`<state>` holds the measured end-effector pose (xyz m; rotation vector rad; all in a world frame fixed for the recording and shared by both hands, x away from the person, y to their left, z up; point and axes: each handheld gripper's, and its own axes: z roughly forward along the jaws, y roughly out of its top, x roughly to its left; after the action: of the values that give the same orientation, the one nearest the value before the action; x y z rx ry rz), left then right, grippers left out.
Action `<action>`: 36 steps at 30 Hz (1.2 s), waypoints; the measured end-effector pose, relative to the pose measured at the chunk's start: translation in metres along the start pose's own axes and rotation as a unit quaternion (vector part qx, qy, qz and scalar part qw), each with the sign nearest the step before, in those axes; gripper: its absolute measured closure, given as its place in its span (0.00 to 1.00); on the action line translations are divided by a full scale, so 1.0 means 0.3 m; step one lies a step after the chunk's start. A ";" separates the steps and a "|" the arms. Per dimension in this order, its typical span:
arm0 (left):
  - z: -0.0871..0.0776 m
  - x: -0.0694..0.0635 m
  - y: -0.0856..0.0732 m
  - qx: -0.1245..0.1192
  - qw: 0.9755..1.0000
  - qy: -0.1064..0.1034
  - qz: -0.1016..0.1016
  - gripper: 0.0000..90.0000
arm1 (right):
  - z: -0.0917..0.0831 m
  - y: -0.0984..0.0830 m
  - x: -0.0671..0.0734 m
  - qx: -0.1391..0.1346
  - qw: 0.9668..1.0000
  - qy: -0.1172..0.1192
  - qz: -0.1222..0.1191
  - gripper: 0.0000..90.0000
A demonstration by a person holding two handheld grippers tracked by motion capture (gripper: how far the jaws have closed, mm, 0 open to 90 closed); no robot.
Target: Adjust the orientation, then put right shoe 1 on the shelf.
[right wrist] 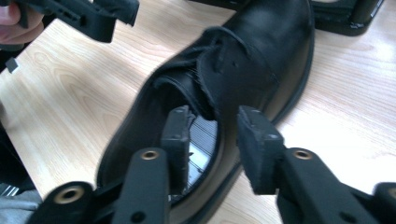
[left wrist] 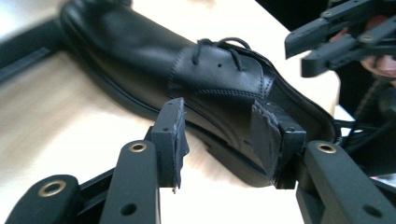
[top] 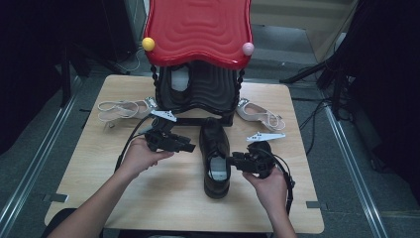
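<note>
A wooden table (top: 99,163) bears a black shoe (top: 216,148), two sandals (top: 124,108) and a rack (top: 198,94).

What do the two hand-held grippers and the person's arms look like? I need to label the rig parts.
Both are black. The left hand-held gripper and right hand-held gripper each have two black jaws with brass-ringed holes and worn dark foam pads. Each carries a grey three-cornered plate on top and trails a black cable. The forearms are bare, with no sleeves visible.
</note>
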<state>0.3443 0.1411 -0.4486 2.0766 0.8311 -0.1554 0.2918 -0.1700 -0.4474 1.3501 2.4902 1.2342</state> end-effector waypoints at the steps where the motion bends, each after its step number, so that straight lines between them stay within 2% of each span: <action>1: -0.008 -0.003 0.000 -0.003 1.000 0.002 0.000 0.68 | 0.001 0.003 0.008 0.001 1.000 0.001 0.004 0.67; 3: -0.023 -0.004 0.000 -0.009 1.000 -0.004 0.003 0.76 | 0.002 0.012 0.024 0.003 1.000 0.003 0.026 0.65; 4: -0.031 -0.004 -0.001 -0.016 1.000 -0.004 0.010 0.81 | 0.000 0.016 0.028 0.006 0.999 0.006 0.038 0.66; 5: -0.040 -0.005 -0.002 -0.020 1.000 0.002 0.016 0.84 | 0.000 0.020 0.033 0.008 0.999 0.015 0.052 0.66; 7: -0.053 -0.004 0.001 -0.016 1.000 0.003 0.019 0.90 | -0.003 0.025 0.051 0.008 0.999 0.015 0.044 0.70; 10: -0.070 -0.006 0.011 -0.010 1.000 0.011 0.024 0.92 | 0.006 0.033 0.070 0.017 0.999 0.017 0.037 0.71; 15: -0.111 -0.004 0.046 -0.024 0.999 0.014 0.023 0.90 | 0.027 0.048 0.095 0.032 0.999 0.023 0.030 0.72; 19: -0.137 -0.002 0.083 -0.025 0.999 0.015 0.021 0.93 | 0.039 0.059 0.108 0.043 0.998 0.024 0.028 0.72; 21: -0.150 0.000 0.112 -0.022 0.999 0.020 0.022 0.93 | 0.043 0.062 0.116 0.046 0.998 0.024 0.025 0.72; 27: -0.184 0.006 0.193 -0.037 0.998 0.034 0.032 0.95 | 0.073 0.070 0.148 0.065 0.998 0.022 0.014 0.72; 36: -0.235 -0.016 0.306 -0.045 0.997 0.047 0.051 0.94 | 0.119 0.070 0.165 0.075 0.997 0.015 -0.001 0.71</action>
<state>0.3838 0.1561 -0.3407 2.0488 0.7721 0.0349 0.2896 -0.1057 -0.4427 1.3692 2.6507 1.0948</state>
